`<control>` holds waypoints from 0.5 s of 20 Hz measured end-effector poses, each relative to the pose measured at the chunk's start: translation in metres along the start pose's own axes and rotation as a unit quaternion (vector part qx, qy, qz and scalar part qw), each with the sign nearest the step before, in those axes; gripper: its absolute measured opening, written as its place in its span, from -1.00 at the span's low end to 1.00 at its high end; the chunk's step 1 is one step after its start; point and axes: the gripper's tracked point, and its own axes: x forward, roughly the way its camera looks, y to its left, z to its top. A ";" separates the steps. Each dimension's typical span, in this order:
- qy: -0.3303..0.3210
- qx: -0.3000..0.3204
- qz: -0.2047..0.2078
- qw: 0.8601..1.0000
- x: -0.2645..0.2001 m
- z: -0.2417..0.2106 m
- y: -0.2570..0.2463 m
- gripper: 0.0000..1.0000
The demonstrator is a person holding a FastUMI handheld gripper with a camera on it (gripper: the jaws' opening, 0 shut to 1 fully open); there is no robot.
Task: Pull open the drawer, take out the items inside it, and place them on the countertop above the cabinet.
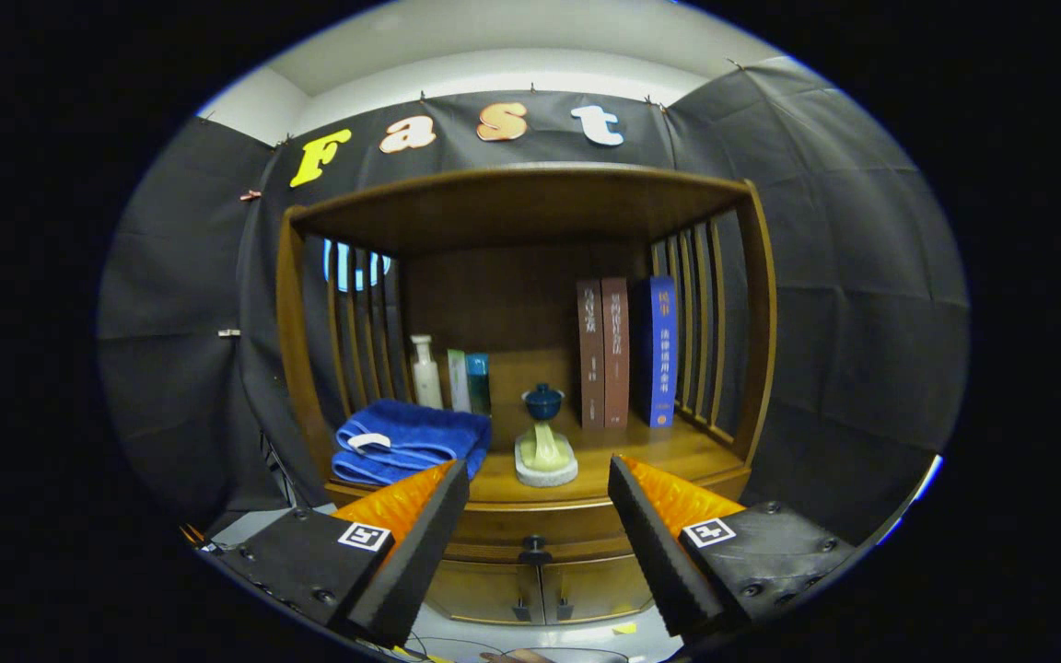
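Drawer (535,525) closed beyond spread, empty hand-held gripper (538,477) fingers.

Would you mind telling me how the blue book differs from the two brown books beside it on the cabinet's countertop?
The blue book is thicker than either of the brown books. It stands at the end of the row, next to the slatted side, while the brown books stand toward the middle, nearer the small blue pot. All three stand upright, spines outward, and reach about the same height. The gripper is open, well short of the drawer knob.
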 end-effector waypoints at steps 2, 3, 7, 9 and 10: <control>-0.010 0.001 0.002 1.000 -0.018 0.020 0.002 0.99; -0.019 0.005 0.000 1.000 -0.027 0.031 0.002 0.99; -0.055 -0.010 0.006 0.998 -0.059 0.066 0.008 0.98; -0.081 -0.019 0.000 0.997 -0.070 0.080 0.008 0.98; -0.089 -0.021 0.001 0.996 -0.076 0.083 0.010 0.99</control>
